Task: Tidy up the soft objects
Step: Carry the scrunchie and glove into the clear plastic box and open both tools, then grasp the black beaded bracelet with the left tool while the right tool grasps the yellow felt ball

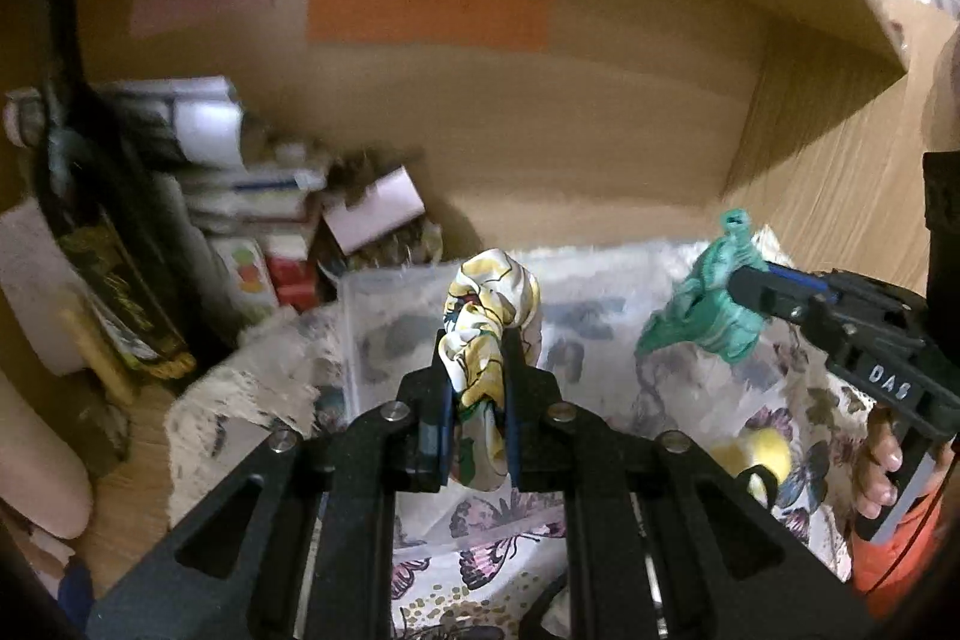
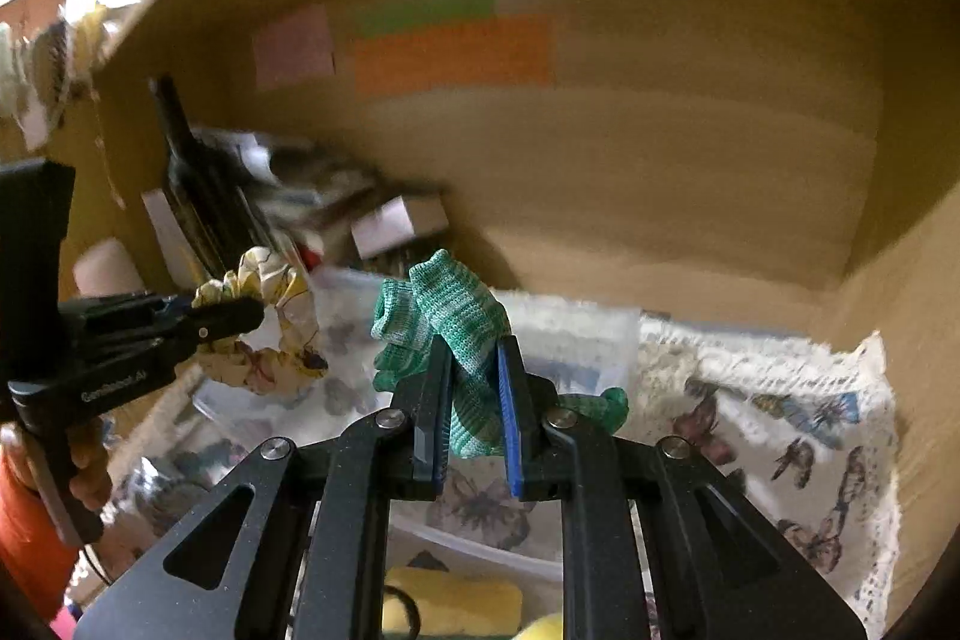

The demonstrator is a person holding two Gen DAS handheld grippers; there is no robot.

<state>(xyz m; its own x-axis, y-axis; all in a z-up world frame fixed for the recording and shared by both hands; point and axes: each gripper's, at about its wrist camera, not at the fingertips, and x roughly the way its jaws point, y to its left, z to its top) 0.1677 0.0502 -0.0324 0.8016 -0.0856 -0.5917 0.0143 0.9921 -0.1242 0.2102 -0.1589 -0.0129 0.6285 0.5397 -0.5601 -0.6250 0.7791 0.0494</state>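
Left wrist view shows the yellow flowery scrunchie (image 1: 489, 328) pinched tight in the left tool (image 1: 477, 388), held up over the clear plastic box (image 1: 384, 316). To the right of that box, the right tool (image 2: 474, 400) is squeezed on the green knit sock (image 2: 456, 334), also in the air. Under the box lies the butterfly cloth (image 2: 798, 436). I think both soft things should go low over the box before the tools let go, so nothing falls outside

Knitted green sock (image 2: 462, 334), glossy scrunchie (image 1: 489, 322)
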